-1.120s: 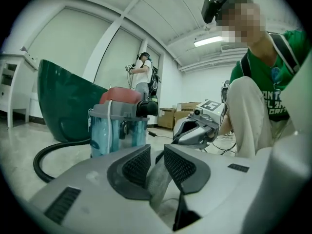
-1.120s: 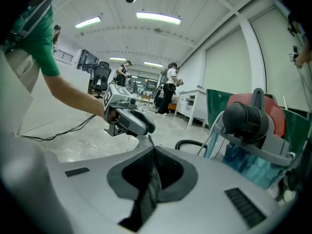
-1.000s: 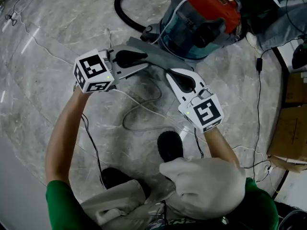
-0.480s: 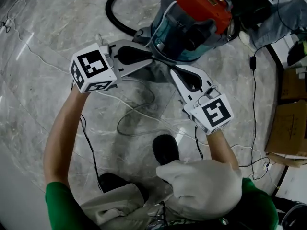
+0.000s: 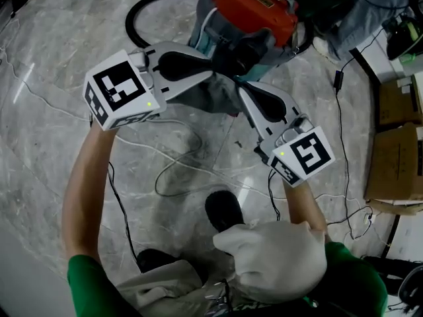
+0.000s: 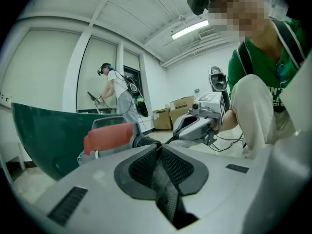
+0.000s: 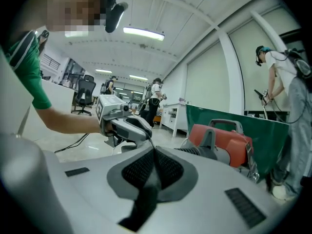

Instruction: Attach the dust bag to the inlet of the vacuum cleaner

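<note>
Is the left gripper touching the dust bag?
Touching. In the left gripper view, the left gripper has its jaws closed on a fold of the grey dust bag, and no gap shows between them.

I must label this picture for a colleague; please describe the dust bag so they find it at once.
Find the vacuum with the red top, at the top of the head view. Just below it, the left tongs and right tongs nearly meet. The bag is the limp grey cloth pinched between them, unlike the thin cables on the floor.
</note>
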`<state>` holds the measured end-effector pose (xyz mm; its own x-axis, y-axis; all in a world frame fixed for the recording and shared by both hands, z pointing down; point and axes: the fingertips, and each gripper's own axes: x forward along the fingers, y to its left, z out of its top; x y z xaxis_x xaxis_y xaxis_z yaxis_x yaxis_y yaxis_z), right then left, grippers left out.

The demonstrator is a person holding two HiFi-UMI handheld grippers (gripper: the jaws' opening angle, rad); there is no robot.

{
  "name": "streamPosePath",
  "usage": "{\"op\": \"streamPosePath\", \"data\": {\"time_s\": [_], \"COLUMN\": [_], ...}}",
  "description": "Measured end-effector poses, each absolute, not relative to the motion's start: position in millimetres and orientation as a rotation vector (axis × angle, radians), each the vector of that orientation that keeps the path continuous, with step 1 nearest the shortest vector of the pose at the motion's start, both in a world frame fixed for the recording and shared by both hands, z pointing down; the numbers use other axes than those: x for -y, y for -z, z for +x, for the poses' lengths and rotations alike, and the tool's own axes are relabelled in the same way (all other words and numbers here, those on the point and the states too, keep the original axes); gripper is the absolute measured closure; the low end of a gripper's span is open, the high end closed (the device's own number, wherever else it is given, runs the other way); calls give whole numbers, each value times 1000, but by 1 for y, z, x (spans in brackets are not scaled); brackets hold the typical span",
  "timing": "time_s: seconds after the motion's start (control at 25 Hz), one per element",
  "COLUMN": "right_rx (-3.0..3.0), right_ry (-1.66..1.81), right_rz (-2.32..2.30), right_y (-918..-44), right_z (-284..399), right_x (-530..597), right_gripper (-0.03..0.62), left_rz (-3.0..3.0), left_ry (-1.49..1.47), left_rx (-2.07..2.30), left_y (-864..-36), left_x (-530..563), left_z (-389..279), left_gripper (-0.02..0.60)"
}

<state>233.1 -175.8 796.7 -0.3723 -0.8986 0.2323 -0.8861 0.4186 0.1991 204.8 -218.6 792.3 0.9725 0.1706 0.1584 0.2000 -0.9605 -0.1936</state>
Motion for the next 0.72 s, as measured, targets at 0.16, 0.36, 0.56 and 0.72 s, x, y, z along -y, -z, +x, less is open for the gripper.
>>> {"op": "streamPosePath", "data": {"time_s": [0.16,0.36,0.56,0.72], "right_rx": [2378,2365,2357,2362], "right_ry": [65,6,-15,-34], "right_rz": [1598,1648,1684,1676], "right_y": [-783,-789,-789,-789], "right_z": [241,257,273,279], "right_x": [182,192,196,200], "right_gripper": [579,579,579,579], "left_rz": [-2885,-2891,-2869,-2869], "left_ry": [160,189,187,184], "left_rx": [250,220,212,212], "left_y": [-776,-782,-780,-781], "left_x": [226,237,240,244], "left_z": [212,230,244,252], "left_gripper": [545,541,541,540]}}
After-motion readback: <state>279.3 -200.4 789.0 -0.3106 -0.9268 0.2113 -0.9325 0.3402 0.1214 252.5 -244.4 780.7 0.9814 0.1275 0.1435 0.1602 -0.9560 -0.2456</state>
